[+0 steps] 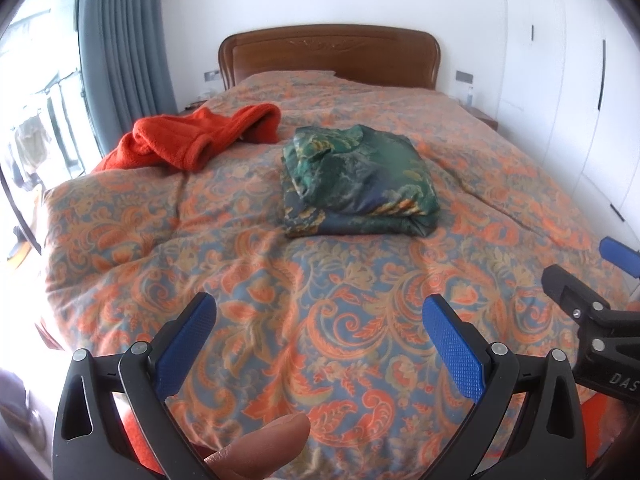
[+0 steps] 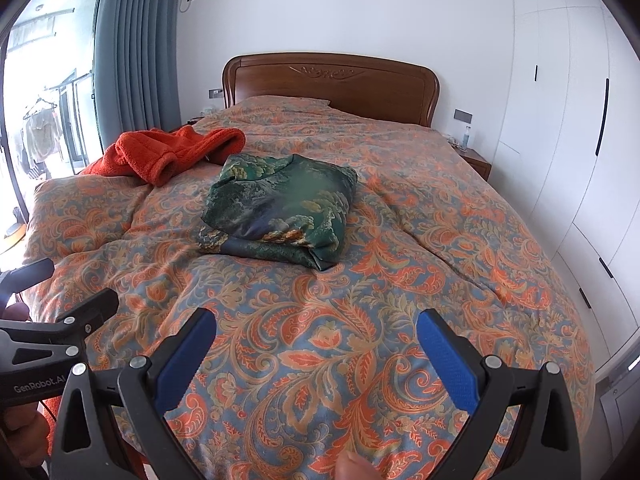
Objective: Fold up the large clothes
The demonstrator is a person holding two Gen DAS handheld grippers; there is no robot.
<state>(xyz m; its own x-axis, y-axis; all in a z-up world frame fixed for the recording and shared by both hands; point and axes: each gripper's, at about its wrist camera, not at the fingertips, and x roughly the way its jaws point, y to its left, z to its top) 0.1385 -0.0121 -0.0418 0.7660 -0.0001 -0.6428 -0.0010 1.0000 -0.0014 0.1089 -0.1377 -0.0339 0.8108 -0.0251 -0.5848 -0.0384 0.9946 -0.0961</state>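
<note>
1. Lying folded near the middle of the bed (image 1: 360, 340), the green patterned garment (image 1: 356, 184) forms a compact, roughly square bundle on the orange-and-blue paisley quilt (image 2: 400, 280); its layers are stacked, with a lower fold protruding along the near edge.
2. The orange fleece garment (image 1: 192, 136) lies crumpled and unfolded toward the left side of the bed, just beside the green bundle's far-left corner in the right wrist view but not visibly touching it.
3. The left gripper (image 1: 320, 312) hovers above the foot of the bed with its blue-padded fingers (image 1: 188, 344) spread wide and nothing between them; a fingertip (image 1: 264, 444) of the person shows at the lower edge.
4. The right gripper (image 2: 316, 328) is likewise released, jaws wide apart and holding nothing, level with the left gripper and close beside it; each appears at the edge of the other's view.
5. Both grippers are well apart from both garments.
6. Behind the bed stand a carved wooden headboard (image 2: 332, 80), a grey-blue curtain (image 2: 132, 52) at left, and white wardrobe doors (image 2: 560, 120) at right.
</note>
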